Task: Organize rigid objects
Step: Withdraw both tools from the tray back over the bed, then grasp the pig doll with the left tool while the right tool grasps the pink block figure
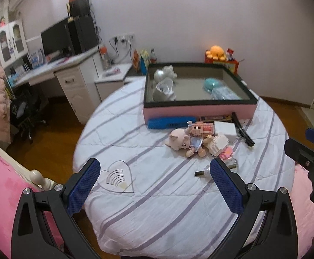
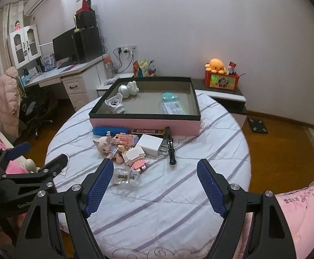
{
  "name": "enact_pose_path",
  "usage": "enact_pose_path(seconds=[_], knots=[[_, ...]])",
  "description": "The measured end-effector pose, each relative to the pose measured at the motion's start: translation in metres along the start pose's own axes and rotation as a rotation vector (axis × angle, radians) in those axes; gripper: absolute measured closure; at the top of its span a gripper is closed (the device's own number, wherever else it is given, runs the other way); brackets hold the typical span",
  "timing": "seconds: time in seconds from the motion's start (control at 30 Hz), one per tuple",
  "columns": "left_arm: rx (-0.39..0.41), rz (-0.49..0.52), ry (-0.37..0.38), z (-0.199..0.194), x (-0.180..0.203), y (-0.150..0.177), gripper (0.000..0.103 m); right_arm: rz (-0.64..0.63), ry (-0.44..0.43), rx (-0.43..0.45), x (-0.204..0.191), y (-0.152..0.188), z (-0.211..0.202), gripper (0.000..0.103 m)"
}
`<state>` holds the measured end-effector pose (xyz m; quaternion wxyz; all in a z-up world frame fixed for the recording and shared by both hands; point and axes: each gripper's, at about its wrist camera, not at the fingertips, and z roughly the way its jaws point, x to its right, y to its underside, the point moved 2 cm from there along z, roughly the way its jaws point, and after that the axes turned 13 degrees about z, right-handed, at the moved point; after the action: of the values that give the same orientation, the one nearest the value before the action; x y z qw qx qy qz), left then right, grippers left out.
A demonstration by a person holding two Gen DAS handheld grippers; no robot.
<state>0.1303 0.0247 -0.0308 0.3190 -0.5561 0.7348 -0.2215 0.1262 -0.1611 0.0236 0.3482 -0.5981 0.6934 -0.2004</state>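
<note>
Hovering with both the left tool [image 1: 154,182] and right tool [image 2: 154,182] spread apart and empty, they are facing a small clear glass bottle [image 2: 127,178] lying near on the striped round surface [image 2: 178,205], likely light, slippery and fragile, best pinched across its body.

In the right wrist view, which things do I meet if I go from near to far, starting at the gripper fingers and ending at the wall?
Right gripper → clear glass bottle → white charger block → pink box → teal case inside the box → orange octopus plush.
</note>
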Motion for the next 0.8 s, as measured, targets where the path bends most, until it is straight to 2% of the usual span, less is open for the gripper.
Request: enact_pose_path(seconds=[0.43,0.63,0.8], knots=[[-0.150,-0.015,0.058,0.084,0.001,-0.018,0.000,0.075,0.078,-0.159,0.035,-0.021,0.089,0.022],[-0.205,-0.046,0.100,0.117,-0.002,-0.018,0.000,0.020,-0.002,-0.214,0.015,-0.029,0.118,0.022],[-0.219,-0.079,0.185,0.136,-0.005,-0.015,0.000,-0.039,-0.101,-0.280,-0.013,-0.031,0.147,0.024]])
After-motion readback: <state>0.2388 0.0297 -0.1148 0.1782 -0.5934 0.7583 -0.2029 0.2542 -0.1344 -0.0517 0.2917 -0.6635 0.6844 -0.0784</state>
